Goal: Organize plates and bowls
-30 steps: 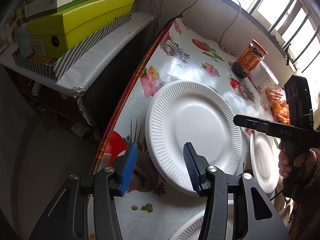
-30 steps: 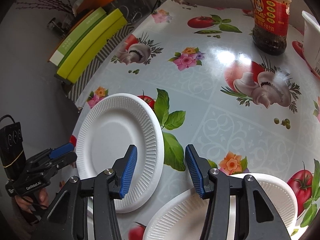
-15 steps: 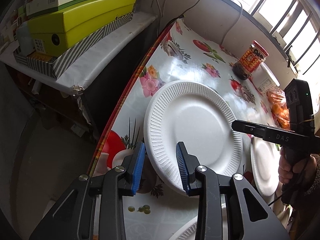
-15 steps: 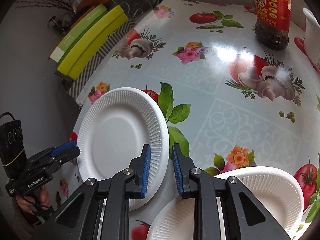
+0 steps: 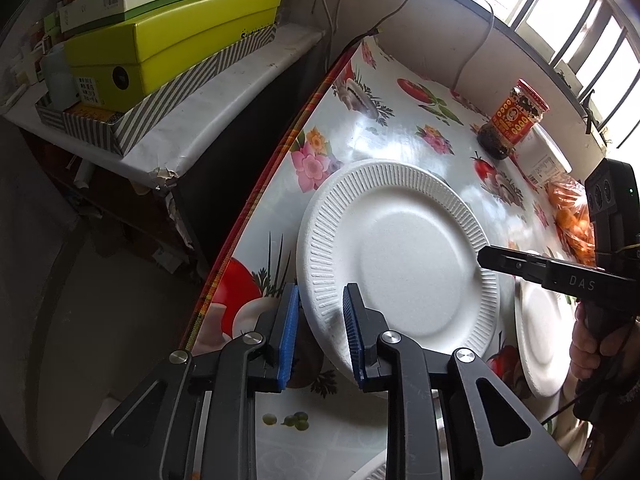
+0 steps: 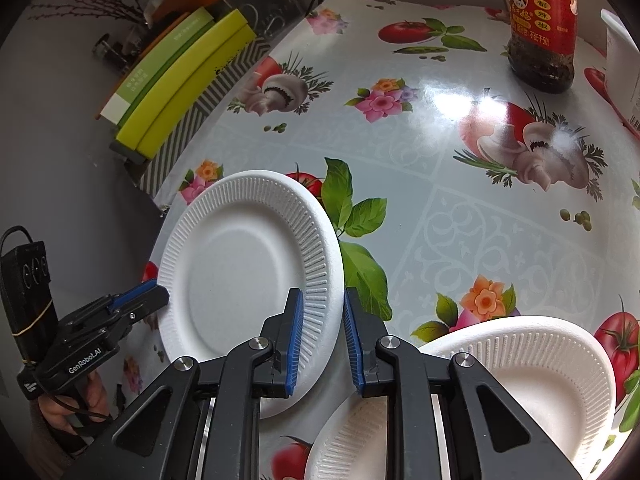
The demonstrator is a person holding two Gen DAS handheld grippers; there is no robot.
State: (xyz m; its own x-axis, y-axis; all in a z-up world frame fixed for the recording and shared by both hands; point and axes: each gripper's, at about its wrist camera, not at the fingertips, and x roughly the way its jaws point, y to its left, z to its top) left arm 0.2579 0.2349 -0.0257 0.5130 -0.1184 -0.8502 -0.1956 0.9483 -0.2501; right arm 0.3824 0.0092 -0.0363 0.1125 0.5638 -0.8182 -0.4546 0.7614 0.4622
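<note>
A white foam plate [image 5: 400, 256] [image 6: 240, 272] lies near the left edge of the flowered table. My left gripper [image 5: 320, 296] [image 6: 160, 294] has the plate's near-left rim between its blue pads, and its jaws are closing onto it. On the opposite rim, my right gripper [image 6: 320, 296] [image 5: 484, 256] is shut on the same plate. The plate sits slightly tilted between the two grips. A second white foam plate [image 6: 520, 360] [image 5: 540, 328] rests on the table just right of the right gripper.
At the back stand a red-labelled chili sauce jar [image 5: 516, 120] [image 6: 540, 28], a white tub [image 5: 544, 156] and a bag of oranges [image 5: 572, 216]. The table edge [image 5: 256, 216] drops off left; beyond it a shelf carries green boxes [image 5: 160, 52].
Both grippers' jaws have narrowed from wide apart to a pinch on the plate's rim. Neither hand has shifted.
</note>
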